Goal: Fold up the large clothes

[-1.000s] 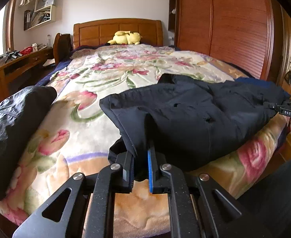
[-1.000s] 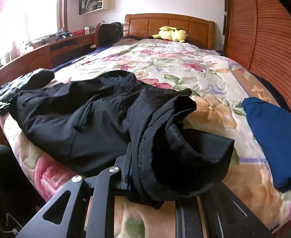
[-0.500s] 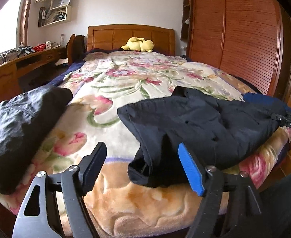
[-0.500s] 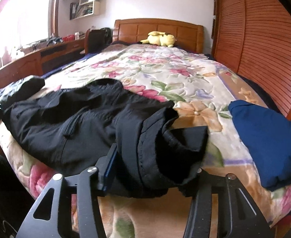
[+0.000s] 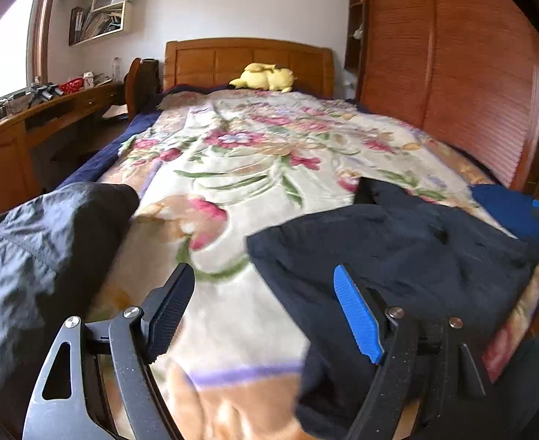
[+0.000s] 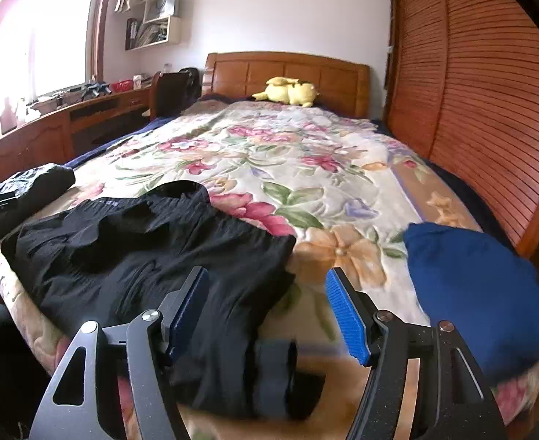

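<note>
**Mia:** Where was the black jacket (image 6: 152, 253)?

**Tom:** It lay on the near end of the bed (image 6: 306, 168), on the flowery blanket. One part hung over the near edge. It looked bumpy and only part folded.

**Mia:** Was the left claw (image 5: 265, 311) holding it?

**Tom:** No. Its two fingers were spread wide with nothing between them. It hovered just over the near edge, with the jacket's left end close by on its right.

**Mia:** And the right claw (image 6: 269, 308)?

**Tom:** That one was spread wide too. It held nothing. The hanging part of the jacket sat low between its fingers, but I could not tell if they touched it.

**Mia:** So which step was it?

**Mia:** I mean, was the fold done?

**Tom:** I think one fold was laid down and both claws were free for the next grab. The job looked about half done, because the jacket was not yet a neat pile.

**Mia:** What did the next move need?

**Tom:** I think each claw had to go down to an edge of the jacket, pinch the cloth, and lift both sides together. The cloth was soft and thick, so a thin pinch could slip.

**Mia:** Anything else near?

**Tom:** A blue cloth (image 6: 478, 293) lay to the right, and a dark grey jacket (image 5: 38, 256) to the left. Both were apart from the black one.
</note>
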The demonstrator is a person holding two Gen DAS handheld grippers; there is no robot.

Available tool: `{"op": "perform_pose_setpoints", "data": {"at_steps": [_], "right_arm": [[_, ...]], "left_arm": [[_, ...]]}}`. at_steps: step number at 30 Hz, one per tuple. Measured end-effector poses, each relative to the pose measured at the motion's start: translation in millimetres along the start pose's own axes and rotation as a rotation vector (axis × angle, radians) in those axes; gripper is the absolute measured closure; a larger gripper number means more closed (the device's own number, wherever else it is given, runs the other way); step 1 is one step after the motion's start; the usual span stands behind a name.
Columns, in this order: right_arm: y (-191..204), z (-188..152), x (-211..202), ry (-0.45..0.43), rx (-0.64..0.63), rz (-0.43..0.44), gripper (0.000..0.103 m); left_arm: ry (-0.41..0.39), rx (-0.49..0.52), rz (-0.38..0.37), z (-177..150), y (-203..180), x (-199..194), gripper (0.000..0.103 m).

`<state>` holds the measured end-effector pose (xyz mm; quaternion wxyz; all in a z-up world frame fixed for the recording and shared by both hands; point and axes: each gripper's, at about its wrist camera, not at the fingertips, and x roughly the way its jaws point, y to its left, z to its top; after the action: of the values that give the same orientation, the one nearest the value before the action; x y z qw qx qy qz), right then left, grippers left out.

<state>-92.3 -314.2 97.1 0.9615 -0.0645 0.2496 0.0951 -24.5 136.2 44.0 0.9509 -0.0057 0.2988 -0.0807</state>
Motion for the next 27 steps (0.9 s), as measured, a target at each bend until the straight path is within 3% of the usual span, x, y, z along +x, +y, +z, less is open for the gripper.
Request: {"op": "perform_pose_setpoints", "data": {"at_steps": [3,12,19,27], "right_arm": [[-10,14,34,0.049,0.010,0.023,0.035],[-31,35,130,0.193,-0.006,0.025,0.035],[-36,46,170,0.284,-0.004,0.096,0.035],[-29,36,204,0.365,-0.019,0.127,0.035]], "left_arm": [[0.022,0.014,0.031,8,8,19,0.024],[0.098,0.031,0.011,16,8,73,0.024],[0.189,0.064,-0.015,18,3,117,0.024],[0.235,0.091,-0.039,16,-4,140,0.024]]}}
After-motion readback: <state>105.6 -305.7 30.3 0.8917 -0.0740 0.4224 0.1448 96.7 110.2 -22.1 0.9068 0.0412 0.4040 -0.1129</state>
